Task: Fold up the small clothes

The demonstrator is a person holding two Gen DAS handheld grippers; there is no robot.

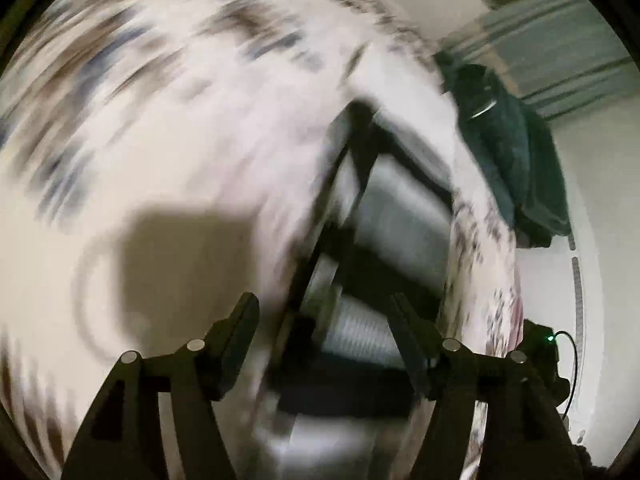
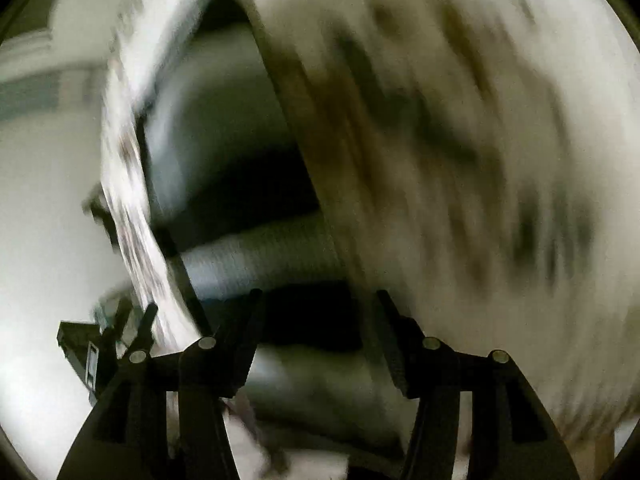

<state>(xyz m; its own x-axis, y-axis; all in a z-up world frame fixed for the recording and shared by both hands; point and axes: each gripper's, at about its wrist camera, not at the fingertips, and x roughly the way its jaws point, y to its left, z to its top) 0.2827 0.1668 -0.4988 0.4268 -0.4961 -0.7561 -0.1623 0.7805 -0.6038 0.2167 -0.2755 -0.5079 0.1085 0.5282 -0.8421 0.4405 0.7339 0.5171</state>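
L gripper (image 1: pixel 324 308): fingers apart, nothing between pads. R gripper (image 2: pixel 318 304): fingers apart, also empty. Both views heavily motion-blurred. White patterned garment (image 1: pixel 168 92) fills upper-left of L wrist view, w/ a strip trailing down the right side; in R wrist view it covers the right half. Garment is beyond the fingertips, not clamped; prob. lying on a pale surface, but blur prevents confirmation. Dark green cloth (image 1: pixel 504 148) sits beside the garment edge

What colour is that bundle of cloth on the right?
Dark green cloth, clearest in the left wrist view.
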